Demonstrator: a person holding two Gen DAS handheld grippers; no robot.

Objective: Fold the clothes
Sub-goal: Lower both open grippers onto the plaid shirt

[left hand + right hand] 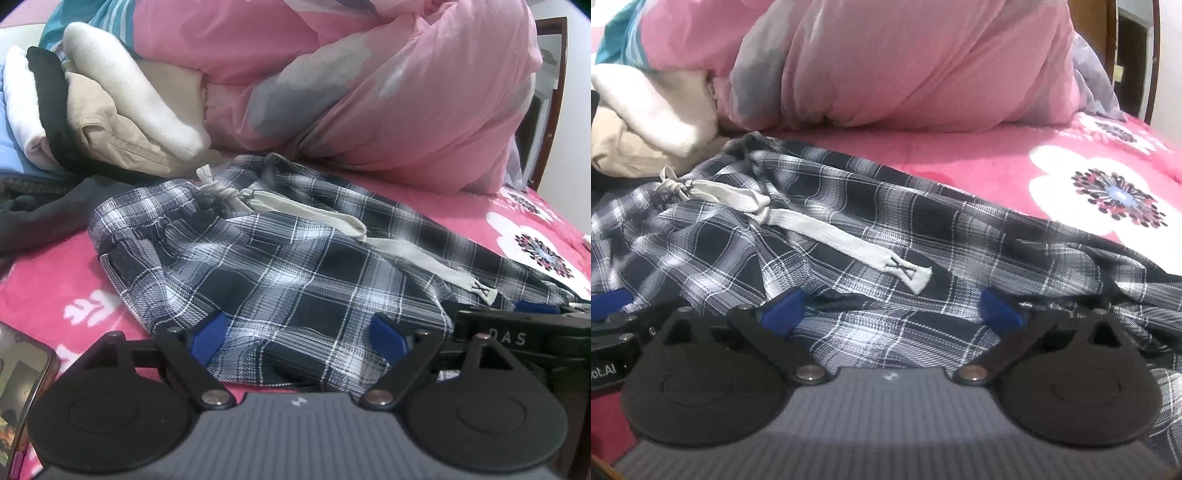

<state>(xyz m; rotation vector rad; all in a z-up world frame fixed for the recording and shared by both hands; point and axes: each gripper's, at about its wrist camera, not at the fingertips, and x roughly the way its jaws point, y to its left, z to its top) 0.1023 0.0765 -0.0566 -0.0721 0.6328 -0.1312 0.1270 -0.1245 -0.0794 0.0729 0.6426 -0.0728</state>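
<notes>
The plaid shorts (280, 266) lie crumpled on the pink flowered bed (55, 280), waistband toward the far side, with a pale grey drawstring (295, 218) knotted near the waistband and trailing across the cloth toward the near hem. The left gripper (299, 338) sits low at the near edge of the shorts, its blue-padded fingers (207, 334) spread wide apart with the plaid hem lying between them; nothing is pinched. The right gripper (892, 308) sits just beside it on the same near edge, its blue fingers (783, 312) likewise wide apart over the fabric, and the stitched end of the drawstring (908, 275) rests just beyond them. In the left wrist view the right gripper's black body shows at the right edge, touching the cloth. Behind the shorts a big pink duvet (369, 92) is heaped up, and to the left sits a stack of folded clothes (92, 110) in white, black and beige. A dark grey garment (40, 218) lies left of the shorts, and a phone (18, 387) lies on the bed at the near left corner
</notes>
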